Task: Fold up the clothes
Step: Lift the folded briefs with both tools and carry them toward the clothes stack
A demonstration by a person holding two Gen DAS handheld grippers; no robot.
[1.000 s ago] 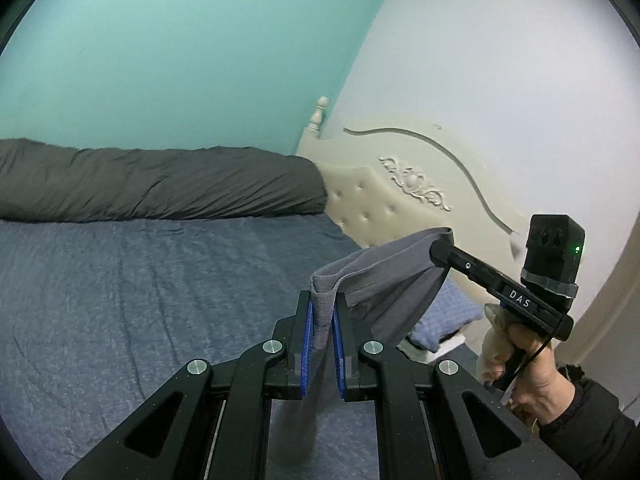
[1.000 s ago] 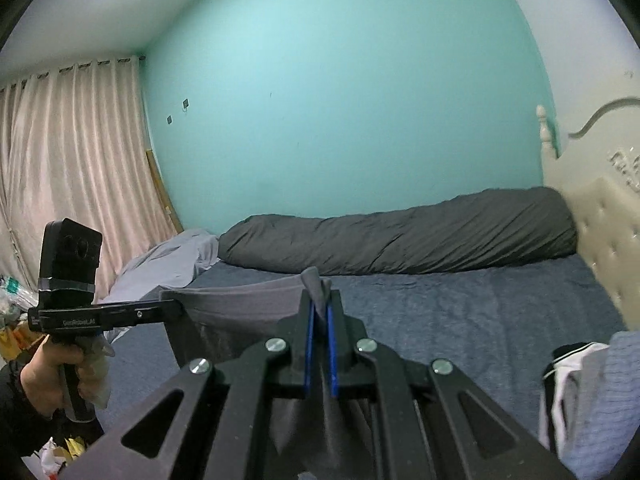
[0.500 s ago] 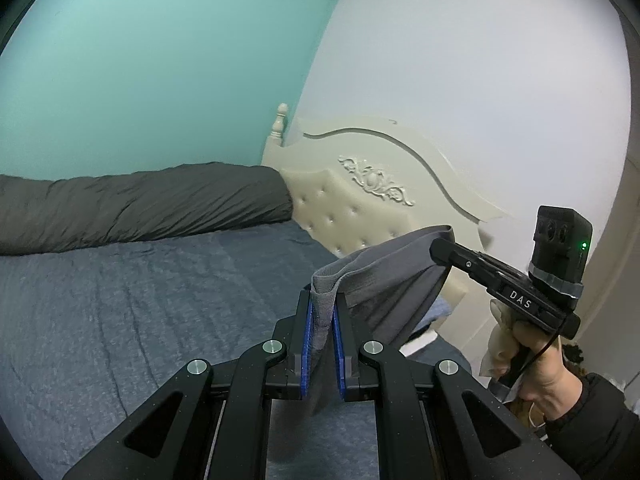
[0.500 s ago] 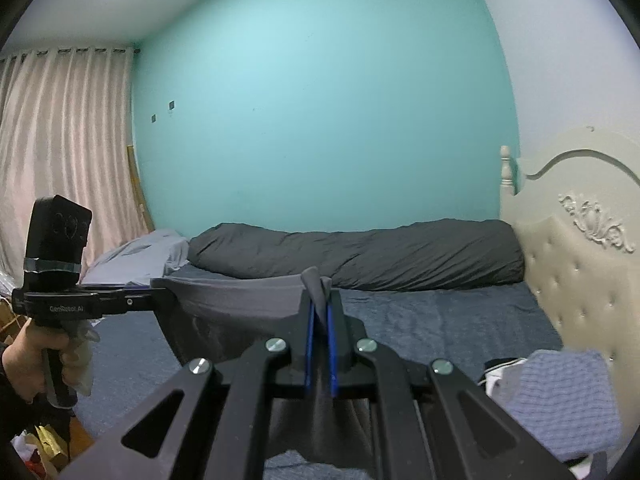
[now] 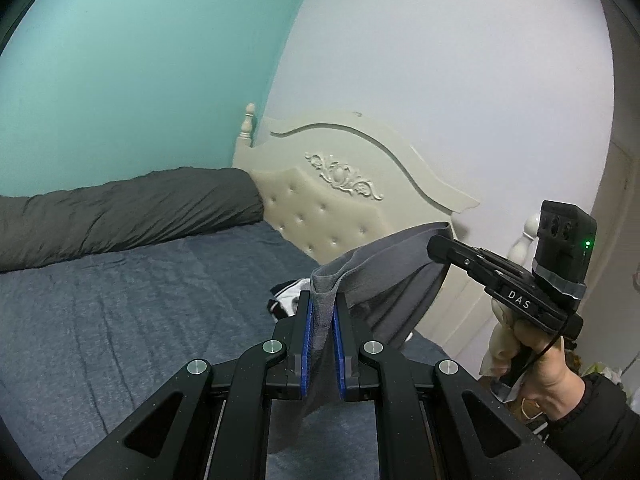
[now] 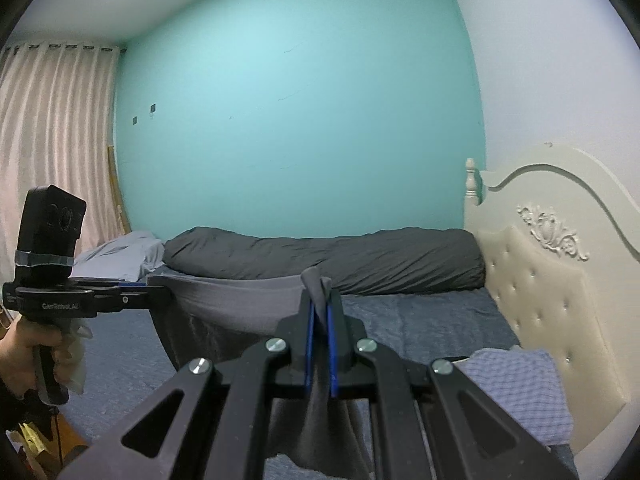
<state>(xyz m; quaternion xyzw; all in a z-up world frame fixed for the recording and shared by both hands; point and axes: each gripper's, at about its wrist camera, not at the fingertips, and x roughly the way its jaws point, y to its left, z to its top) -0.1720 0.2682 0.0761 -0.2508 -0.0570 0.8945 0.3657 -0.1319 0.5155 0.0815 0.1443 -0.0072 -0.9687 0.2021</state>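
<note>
Above bed (image 5: pixel 100 320) | grey garment (image 5: pixel 384 264) pinched between both grippers' fingers (image 5: pixel 306 320)

Both grippers are matte black — angular linkage arms with triangular cut-outs, round silver screws and blue pads lining the jaws. The right gripper (image 5: pixel 440 246) bears white "DAS" lettering, a boxy camera block with a green light, grey tape and a thin black cable. The right hand (image 5: pixel 538 364) emerges from a black sleeve (image 5: pixel 596 428).

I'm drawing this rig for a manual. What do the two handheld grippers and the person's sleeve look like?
Both are black. The left gripper and right gripper have blue pads and silver bolts. Each carries a boxy black camera strapped with grey tape. The right one reads DAS, shows a green light, trails a thin black cable. The sleeve is black.
</note>
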